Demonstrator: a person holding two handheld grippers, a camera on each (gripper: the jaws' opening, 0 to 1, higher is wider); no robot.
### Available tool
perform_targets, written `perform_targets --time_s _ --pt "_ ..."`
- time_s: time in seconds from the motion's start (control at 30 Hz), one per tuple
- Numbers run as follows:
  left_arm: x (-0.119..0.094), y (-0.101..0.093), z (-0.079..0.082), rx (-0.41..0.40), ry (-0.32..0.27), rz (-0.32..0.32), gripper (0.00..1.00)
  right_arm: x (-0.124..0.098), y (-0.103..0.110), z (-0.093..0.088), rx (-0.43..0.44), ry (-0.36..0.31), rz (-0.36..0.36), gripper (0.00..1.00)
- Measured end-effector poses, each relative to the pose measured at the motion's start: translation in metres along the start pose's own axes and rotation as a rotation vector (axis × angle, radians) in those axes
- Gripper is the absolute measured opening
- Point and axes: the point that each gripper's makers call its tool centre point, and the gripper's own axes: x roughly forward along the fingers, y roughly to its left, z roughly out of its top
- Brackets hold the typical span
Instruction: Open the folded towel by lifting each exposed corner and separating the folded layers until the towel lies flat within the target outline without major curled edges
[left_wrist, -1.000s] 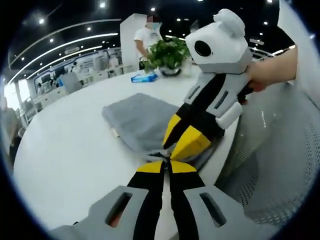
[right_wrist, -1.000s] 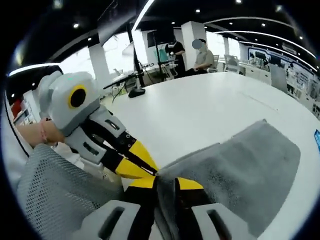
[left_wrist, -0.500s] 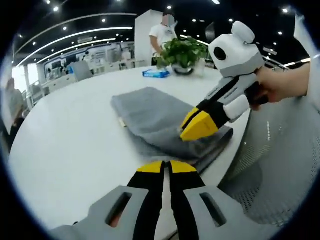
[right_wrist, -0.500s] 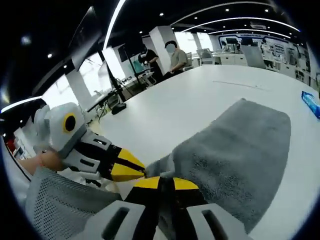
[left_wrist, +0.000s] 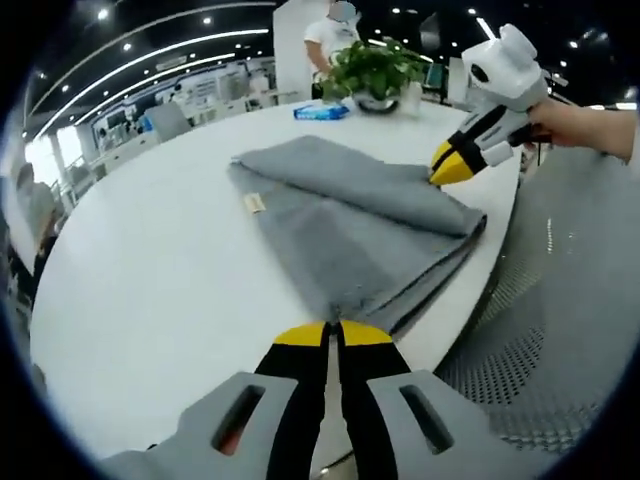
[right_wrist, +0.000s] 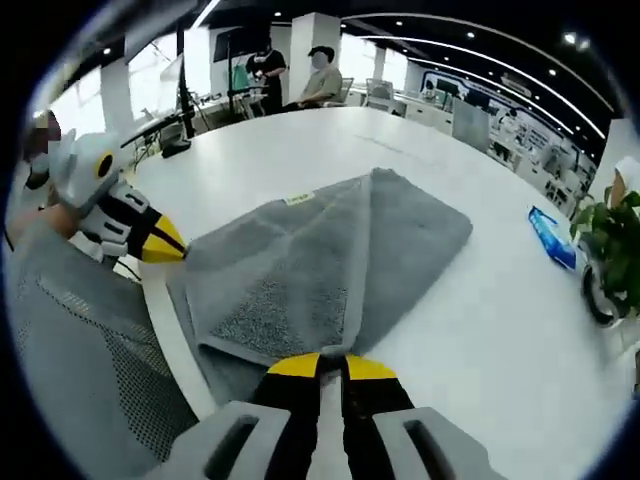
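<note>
So the grey towel (left_wrist: 355, 215) is on the white table (left_wrist: 150, 270), near its curved edge, partly unfolded with one layer still lying over another. In the left gripper view its long axis runs away from the camera toward the plant (left_wrist: 375, 68) and blue pack (left_wrist: 320, 111); a small tag (left_wrist: 255, 204) sits on one long edge. Left gripper (left_wrist: 333, 333) is pinched tight on one near corner, right gripper (right_wrist: 331, 365) pinched on the other, jaws narrow.
</note>
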Motion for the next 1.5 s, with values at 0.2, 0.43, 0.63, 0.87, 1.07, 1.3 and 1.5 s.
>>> perform_targets --time_s 0.2,0.43,0.63,0.87,1.07,1.3,1.5 --pt "-0.001 0.007 -0.004 -0.068 -0.023 0.019 0.02 -0.004 -0.023 -0.029 0.043 0.088 -0.051 0.02" --pt "-0.003 0.025 -0.005 -0.026 0.006 0.108 0.02 0.003 -0.024 -0.034 0.094 0.089 -0.042 0.02" --pt "-0.018 0.074 -0.02 -0.078 0.024 0.327 0.02 0.003 -0.037 -0.043 0.065 0.124 -0.081 0.0" --pt "-0.017 0.075 -0.021 -0.083 0.013 0.311 0.02 0.001 -0.036 -0.044 0.063 0.127 -0.077 0.0" --pt "-0.023 0.083 -0.024 -0.099 0.023 0.354 0.02 -0.002 -0.045 -0.051 0.047 0.152 -0.112 0.0" --pt "-0.024 0.083 -0.025 -0.15 0.004 0.341 0.02 0.001 -0.045 -0.052 0.076 0.146 -0.107 0.0" --pt "-0.024 0.084 -0.026 -0.164 -0.008 0.338 0.02 0.002 -0.047 -0.052 0.099 0.141 -0.103 0.0"
